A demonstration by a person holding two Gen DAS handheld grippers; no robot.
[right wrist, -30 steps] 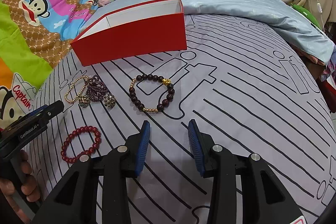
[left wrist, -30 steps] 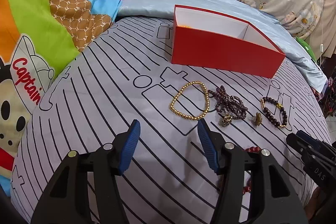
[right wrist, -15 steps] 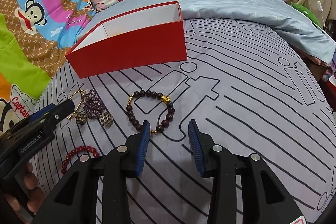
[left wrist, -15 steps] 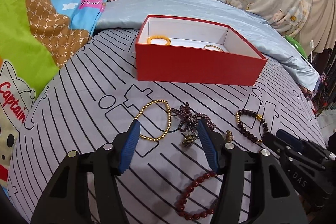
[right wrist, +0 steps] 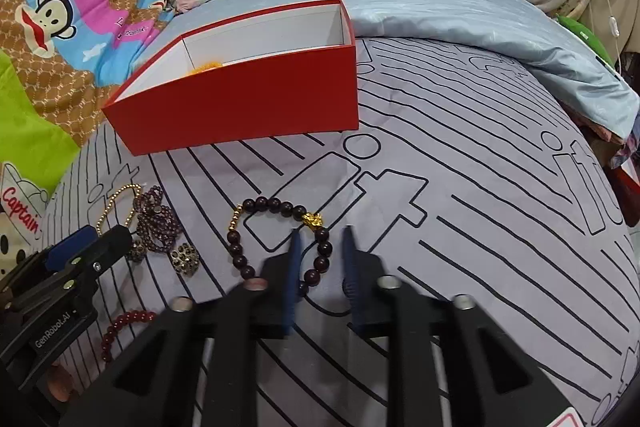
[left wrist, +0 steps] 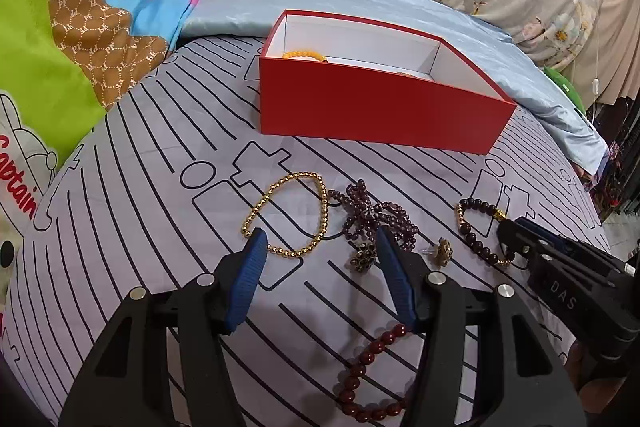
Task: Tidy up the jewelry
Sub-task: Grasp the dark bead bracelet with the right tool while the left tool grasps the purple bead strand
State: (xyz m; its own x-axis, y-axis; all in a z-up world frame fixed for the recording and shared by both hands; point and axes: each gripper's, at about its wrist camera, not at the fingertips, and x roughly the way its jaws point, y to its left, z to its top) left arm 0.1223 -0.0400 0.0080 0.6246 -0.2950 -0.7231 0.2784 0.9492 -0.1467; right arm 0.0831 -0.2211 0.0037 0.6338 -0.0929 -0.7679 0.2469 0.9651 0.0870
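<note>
The left gripper (left wrist: 320, 231) is held spread, as wide as a second ago, with nothing pinched. Its fingertips are now set over the near edge of the gold bracelet (left wrist: 326, 203), which a second ago was seen clear ahead of them at 12 o'clock. The purple strand (left wrist: 372, 215) is found at 3 o'clock of that bracelet, touching it, and two earrings (left wrist: 362, 257) are seen just below the strand. The red bracelet (left wrist: 360, 359), barely shown before, is now exposed at 5 o'clock of the fingertips.

The red box (left wrist: 380, 107) is seen at 12 o'clock, and its inside is better revealed than a second ago: an orange bracelet (left wrist: 304, 54) is seen against its left wall.

The right gripper (right wrist: 321, 231) is blurred and its jaws are closing; the gap is clearly narrower than half a second ago. The dark bracelet (right wrist: 240, 247), earlier lying ahead of the fingers, is now reached: its right side, below the gold charm, is caught between the pads, though no firm pinch can be made out yet. All loose pieces are laid on the striped sheet (right wrist: 480, 227).
</note>
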